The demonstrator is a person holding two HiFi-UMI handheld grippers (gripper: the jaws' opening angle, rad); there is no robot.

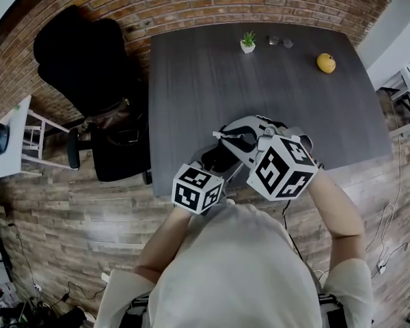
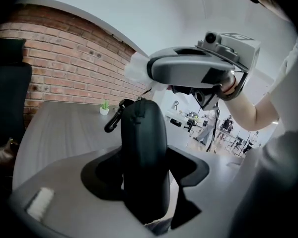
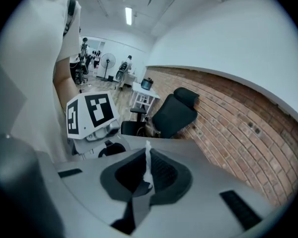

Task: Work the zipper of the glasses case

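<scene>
A dark grey table [image 1: 191,80] filled the upper middle of the head view, with a brick wall behind it and a black office chair [image 1: 82,53] at the upper left. The person [image 1: 232,265], in a pale shirt, took up the bottom of the frame. Both bare forearms reached up and inward, so the two marker cubes sat side by side over the table's near edge.

The right gripper [image 3: 148,157] slanted in from the right, angled downward, with its tip above the other tool. Its jaws were drawn together, with only a thin pale sliver between them. Whether that sliver was the zipper pull could not be told. The right hand [image 2: 229,85] was wrapped round its handle.

The left gripper [image 1: 222,157] pointed up the frame from lower centre. Its jaws stood fairly wide and clamped on the black glasses case [image 2: 144,133], which stood on end between them. A black carabiner clip [image 2: 114,119] hung at the case's upper left.

A small potted plant [image 1: 247,42] and a yellow fruit [image 1: 326,63] sat near the table's far edge, well apart from the grippers.
</scene>
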